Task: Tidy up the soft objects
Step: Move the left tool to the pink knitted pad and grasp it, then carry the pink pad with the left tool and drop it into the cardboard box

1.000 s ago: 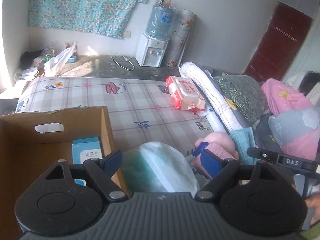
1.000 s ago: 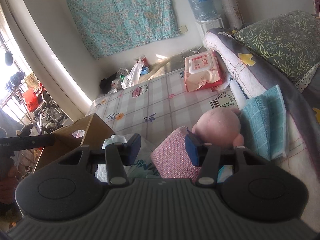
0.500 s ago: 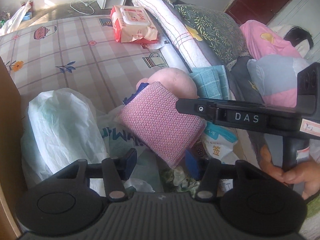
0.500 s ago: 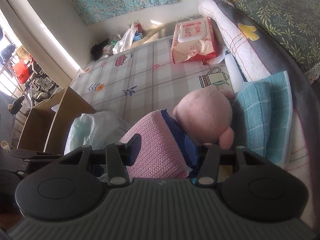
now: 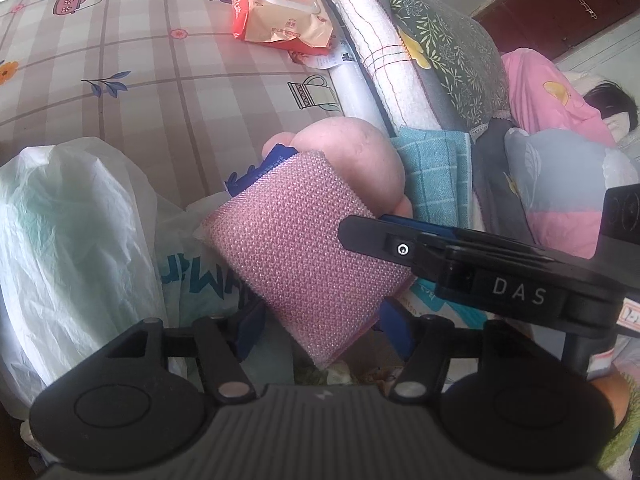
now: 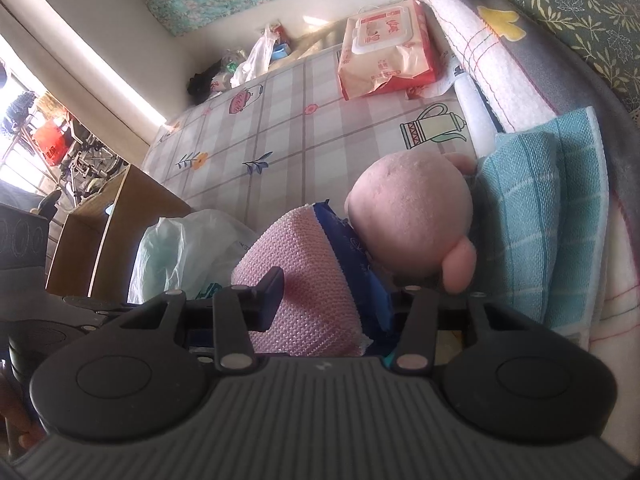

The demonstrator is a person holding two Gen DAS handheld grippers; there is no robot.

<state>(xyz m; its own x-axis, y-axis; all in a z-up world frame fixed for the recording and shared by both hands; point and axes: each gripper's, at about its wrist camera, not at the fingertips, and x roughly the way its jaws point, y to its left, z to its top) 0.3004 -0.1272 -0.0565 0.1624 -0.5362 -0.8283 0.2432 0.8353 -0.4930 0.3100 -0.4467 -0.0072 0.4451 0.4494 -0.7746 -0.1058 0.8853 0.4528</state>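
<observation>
Right gripper [image 6: 338, 292] is clamped on the pink sponge [image 5: 300, 248], and its jaws have just been closing on it. My left gripper [image 5: 324, 320] sits just below. Its jaws have just been opening, with the sponge's lowest corner between the blue pads [image 5: 250, 328], and I see no pad pressing on it.

Room is tight. A pink plush toy [image 5: 356, 156] touches the sponge's far side straight ahead of both grippers, and a folded teal cloth [image 5: 432, 176] lies just right of the toy. Left of my left gripper a white plastic bag [image 5: 72, 220] bulges close. The cardboard box [image 6: 120, 208] stands beyond it, far left of the right gripper. Open checked bedsheet [image 5: 160, 80] stretches ahead, up to a pack of wet wipes [image 5: 280, 4].

The right gripper's far finger is hidden behind the sponge. From the left wrist, its arm covers the sponge's right edge, so I cannot judge the long axis there. From the right wrist the sponge runs forward and upward out of the jaws. It is tilted, with the pink mesh facing left and the blue backing facing the toy.
</observation>
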